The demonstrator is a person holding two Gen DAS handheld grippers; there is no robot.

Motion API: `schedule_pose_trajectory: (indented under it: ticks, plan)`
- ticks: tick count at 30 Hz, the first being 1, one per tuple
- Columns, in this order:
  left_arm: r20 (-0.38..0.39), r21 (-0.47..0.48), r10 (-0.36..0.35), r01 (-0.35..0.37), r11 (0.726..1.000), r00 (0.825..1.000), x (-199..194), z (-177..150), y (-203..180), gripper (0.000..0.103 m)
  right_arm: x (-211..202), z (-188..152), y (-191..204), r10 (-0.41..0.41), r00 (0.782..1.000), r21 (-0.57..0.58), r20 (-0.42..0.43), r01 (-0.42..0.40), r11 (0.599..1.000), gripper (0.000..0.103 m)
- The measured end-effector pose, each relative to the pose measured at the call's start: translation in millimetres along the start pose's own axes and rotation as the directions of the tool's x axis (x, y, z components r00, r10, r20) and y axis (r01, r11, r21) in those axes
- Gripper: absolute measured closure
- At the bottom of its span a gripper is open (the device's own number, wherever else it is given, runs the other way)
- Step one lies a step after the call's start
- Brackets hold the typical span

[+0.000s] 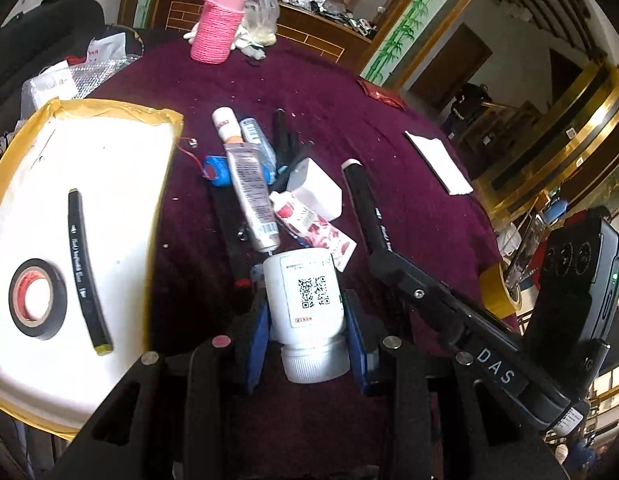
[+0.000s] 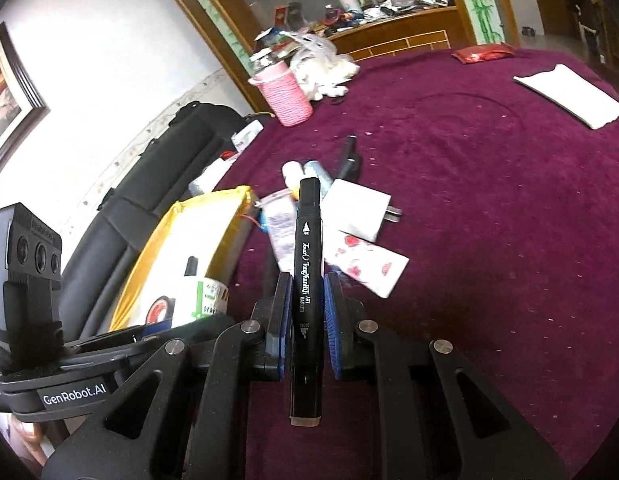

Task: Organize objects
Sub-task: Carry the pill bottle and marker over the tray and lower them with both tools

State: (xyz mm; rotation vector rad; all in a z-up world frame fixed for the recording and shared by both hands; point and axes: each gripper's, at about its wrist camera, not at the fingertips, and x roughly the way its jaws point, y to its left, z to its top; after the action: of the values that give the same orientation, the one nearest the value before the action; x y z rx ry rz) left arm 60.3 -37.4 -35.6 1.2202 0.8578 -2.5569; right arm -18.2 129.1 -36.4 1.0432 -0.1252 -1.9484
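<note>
My left gripper (image 1: 307, 304) is shut on a white pill bottle (image 1: 305, 304) with a QR label, cap toward the camera, held above the purple table. My right gripper (image 2: 307, 308) is shut on a black art marker (image 2: 307, 280); it also shows in the left wrist view (image 1: 363, 204). A white tray with yellow taped edges (image 1: 121, 128) lies to the left and holds a black tape roll (image 1: 37, 300) and another black marker (image 1: 85, 272). A pile of tubes (image 1: 251, 188), a white charger (image 1: 317, 188) and a blue battery (image 1: 217, 170) lies ahead of both grippers.
A pink knitted cup (image 1: 217, 28) and a plastic bag (image 1: 261, 20) stand at the far table edge. A folded white cloth (image 2: 569, 94) and a red packet (image 2: 483, 53) lie far right. A yellow tape roll (image 1: 501, 290) sits by the right edge. A black bag (image 2: 169, 168) is left of the table.
</note>
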Motion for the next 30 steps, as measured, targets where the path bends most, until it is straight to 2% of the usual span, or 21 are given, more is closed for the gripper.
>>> schedule_pose_trajectory:
  ticks: [6,11,17,23,30]
  plan:
    - [0.018,-0.041,0.032,-0.031,0.999,0.999,-13,4,24,0.068,18,4,29,0.046,0.998,-0.043,-0.033,-0.048,0.998,0.087]
    - [0.038,-0.080,0.046,-0.043,0.996,0.998,-25,5,45,0.068,30,4,56,0.046,0.998,-0.111,-0.038,-0.050,0.993,0.087]
    - [0.091,-0.123,0.084,-0.073,0.990,0.992,-48,5,71,0.068,44,3,65,0.080,0.995,-0.110,-0.065,-0.087,0.990,0.087]
    - [0.107,-0.199,0.107,-0.084,0.976,0.988,-58,1,105,0.068,56,0,85,0.095,0.992,-0.154,-0.085,-0.108,0.982,0.087]
    - [0.120,-0.226,0.155,-0.125,0.966,0.981,-59,12,134,0.068,81,-4,102,0.099,0.984,-0.189,-0.147,-0.126,0.974,0.087]
